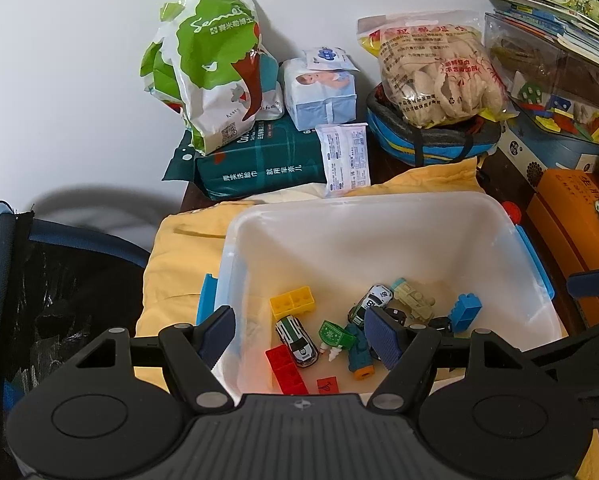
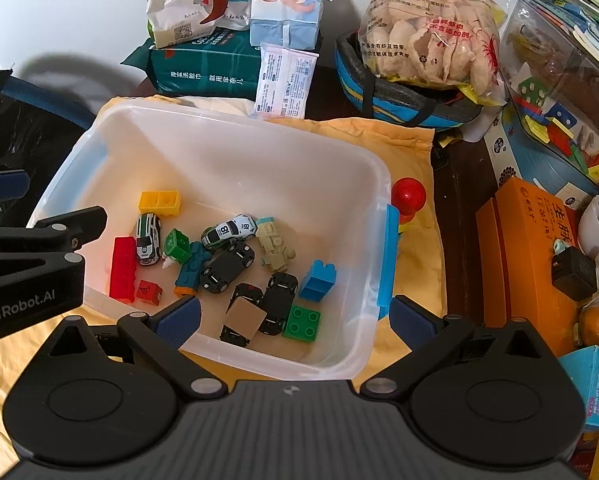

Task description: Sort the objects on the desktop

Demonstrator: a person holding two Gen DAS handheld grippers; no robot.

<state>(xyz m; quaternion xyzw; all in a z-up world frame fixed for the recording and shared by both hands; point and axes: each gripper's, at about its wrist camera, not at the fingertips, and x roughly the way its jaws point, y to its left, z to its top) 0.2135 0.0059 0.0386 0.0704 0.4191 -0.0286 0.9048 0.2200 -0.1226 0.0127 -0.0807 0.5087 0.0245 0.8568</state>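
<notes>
Toys sit mostly in the clear bin (image 2: 235, 148) on the yellow cloth (image 2: 411, 240): cars, blocks, a red brick (image 2: 122, 270). My left gripper (image 1: 301, 336) and right gripper (image 2: 295, 314) hover over it, both spread, holding nothing. Looks like between picks. The red ball (image 2: 408, 195) just outside the bin's right wall seems next: reach right, close on it.

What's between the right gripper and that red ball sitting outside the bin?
Nothing visible blocks it. The red ball sits on the yellow cloth just outside the bin's right wall, beside the blue latch. The right gripper, jaws open, straddles that wall; only bare cloth lies between.
</notes>
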